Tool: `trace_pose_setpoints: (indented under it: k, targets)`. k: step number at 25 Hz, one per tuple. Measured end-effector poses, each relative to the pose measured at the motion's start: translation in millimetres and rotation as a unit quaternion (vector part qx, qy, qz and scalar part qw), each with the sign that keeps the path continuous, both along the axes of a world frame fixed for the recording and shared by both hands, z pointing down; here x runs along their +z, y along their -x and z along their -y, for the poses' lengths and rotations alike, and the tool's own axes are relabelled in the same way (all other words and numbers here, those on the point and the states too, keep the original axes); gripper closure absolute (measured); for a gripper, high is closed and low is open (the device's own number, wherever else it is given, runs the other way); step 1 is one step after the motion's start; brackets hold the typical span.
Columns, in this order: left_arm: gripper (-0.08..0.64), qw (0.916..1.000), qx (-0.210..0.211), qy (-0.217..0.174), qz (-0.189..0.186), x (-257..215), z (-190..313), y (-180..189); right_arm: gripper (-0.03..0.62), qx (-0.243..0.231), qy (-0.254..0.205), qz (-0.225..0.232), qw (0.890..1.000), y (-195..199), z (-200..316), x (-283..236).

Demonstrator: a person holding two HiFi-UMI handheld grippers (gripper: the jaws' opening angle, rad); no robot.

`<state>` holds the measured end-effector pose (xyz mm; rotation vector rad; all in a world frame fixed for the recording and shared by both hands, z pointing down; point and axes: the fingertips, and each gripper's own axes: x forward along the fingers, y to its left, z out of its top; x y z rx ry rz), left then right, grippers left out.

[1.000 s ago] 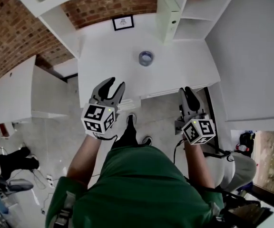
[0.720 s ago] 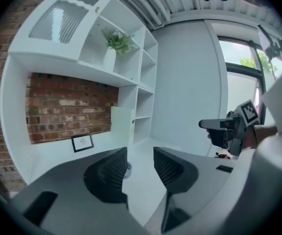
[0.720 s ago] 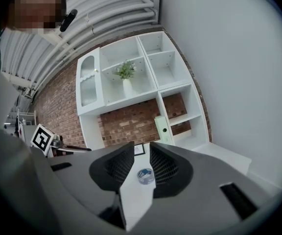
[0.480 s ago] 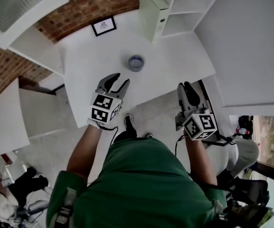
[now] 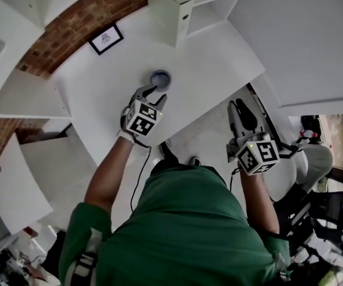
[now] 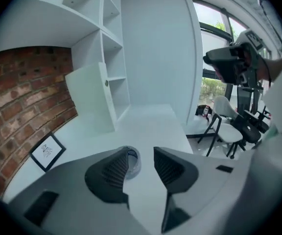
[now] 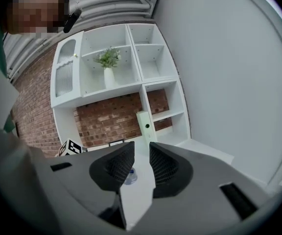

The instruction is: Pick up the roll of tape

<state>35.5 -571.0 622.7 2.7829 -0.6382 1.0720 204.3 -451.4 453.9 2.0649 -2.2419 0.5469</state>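
Note:
The roll of tape [image 5: 160, 78], bluish with a dark hole, lies flat on the white desk [image 5: 219, 64]. My left gripper [image 5: 151, 93] is stretched over the desk, its tips just short of the roll. In the left gripper view this gripper [image 6: 141, 154] is open, and the tape [image 6: 133, 161] sits just beyond the gap, half hidden behind the left jaw. My right gripper [image 5: 241, 108] hangs off the desk's near edge, far from the roll. Its jaws stand a narrow gap apart with nothing between them [image 7: 142, 148]. The tape [image 7: 129, 176] shows small and distant there.
A framed picture [image 5: 105, 39] leans against the brick wall at the desk's back. A white file box [image 5: 174, 16] stands beside open shelves. A white chair [image 5: 305, 165] is to the right of the desk. My legs and shoe [image 5: 167, 154] are below.
My left gripper has reached forward across the desk, from near its front edge up to the tape roll. The right gripper has stayed by the desk's edge.

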Motion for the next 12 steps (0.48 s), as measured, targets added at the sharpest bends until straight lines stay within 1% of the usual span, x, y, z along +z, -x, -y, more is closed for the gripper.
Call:
trace_pose_setpoints:
  k: [3, 6, 8, 10, 12]
  targets:
    - [0.388, 0.9991, 0.021, 0.021, 0.03, 30, 12, -15, 0.48, 0.028, 0.011, -0.004, 1.0, -12, -6, 5]
    - [0.388, 0.9946, 0.052, 0.053, 0.073, 59, 15, -27, 0.48, 0.05, 0.018, -0.005, 0.999, -20, -9, 6]
    - [0.388, 0.9911, 0.065, 0.056, 0.102, 71, 22, -34, 0.48, 0.055, 0.022, -0.005, 0.998, -22, -7, 7]
    - [0.388, 0.9881, 0.075, 0.052, 0.123, 79, 29, -41, 0.481, 0.058, 0.026, -0.001, 0.998, -24, -5, 9]
    - [0.388, 0.9844, 0.087, 0.057, 0.142, 88, 32, -46, 0.481, 0.063, 0.032, 0.006, 0.997, -25, -6, 13]
